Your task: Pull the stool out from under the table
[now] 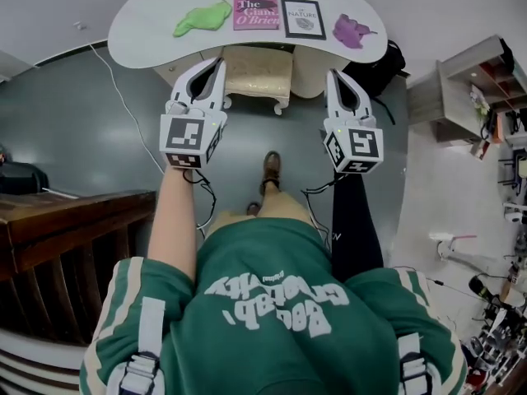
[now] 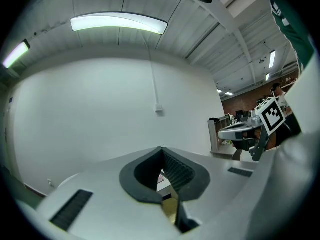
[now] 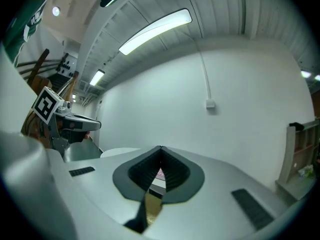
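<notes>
Over a grey floor, the far table covers most of the stool, left gripper and right gripper flanking it closed and empty: seemingly the approach, next needing jaws opened to grip the seat.

Lined up left to right: crumpled lime-green cloth, pink paperback book, black-framed white card, crumpled purple cloth. Off left, dark wooden railing; off right, pale open shelf unit.
</notes>
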The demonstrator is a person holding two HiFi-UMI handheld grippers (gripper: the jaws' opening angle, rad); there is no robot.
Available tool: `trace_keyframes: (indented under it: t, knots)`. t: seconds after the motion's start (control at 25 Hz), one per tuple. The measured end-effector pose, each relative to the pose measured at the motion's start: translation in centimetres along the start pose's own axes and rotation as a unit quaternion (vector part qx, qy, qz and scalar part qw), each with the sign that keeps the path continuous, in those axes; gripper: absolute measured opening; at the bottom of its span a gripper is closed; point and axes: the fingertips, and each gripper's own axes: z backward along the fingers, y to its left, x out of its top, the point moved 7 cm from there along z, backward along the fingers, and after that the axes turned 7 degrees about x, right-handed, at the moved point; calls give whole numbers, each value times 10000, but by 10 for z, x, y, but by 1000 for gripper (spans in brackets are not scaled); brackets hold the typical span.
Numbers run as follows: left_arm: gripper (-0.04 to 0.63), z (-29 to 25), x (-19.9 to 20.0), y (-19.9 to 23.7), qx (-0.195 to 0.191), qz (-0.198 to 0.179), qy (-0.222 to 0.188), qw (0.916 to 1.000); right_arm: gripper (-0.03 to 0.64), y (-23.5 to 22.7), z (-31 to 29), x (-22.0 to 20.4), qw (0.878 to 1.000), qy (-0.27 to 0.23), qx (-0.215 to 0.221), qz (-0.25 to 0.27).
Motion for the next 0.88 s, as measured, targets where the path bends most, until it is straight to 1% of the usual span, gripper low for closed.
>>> trace_keyframes:
  t: [0.28,0.4,0.52,0.72,0.8,0.88]
  knots:
    - [14,-79,-22,18,221,-152,213,9994,8,-51,-83,-18,9993,58,293,-205]
    - [14,-109,-34,23,304,-156,320,9989,8,-71,-112,-33,9985,172,421,-292]
    - [14,-133,-51,26,329,-146,451,9983,8,-81,-135,-54,9974,302,556,-341]
    - [14,-164,-102,22,284,-129,682,9972,8,-90,-160,-113,9940,663,725,-479]
    - [14,-169,-126,22,244,-152,927,9953,8,-87,-164,-136,9913,878,808,-546]
    - [14,-171,-151,27,225,-216,1207,9922,8,-78,-169,-157,9883,1107,920,-504]
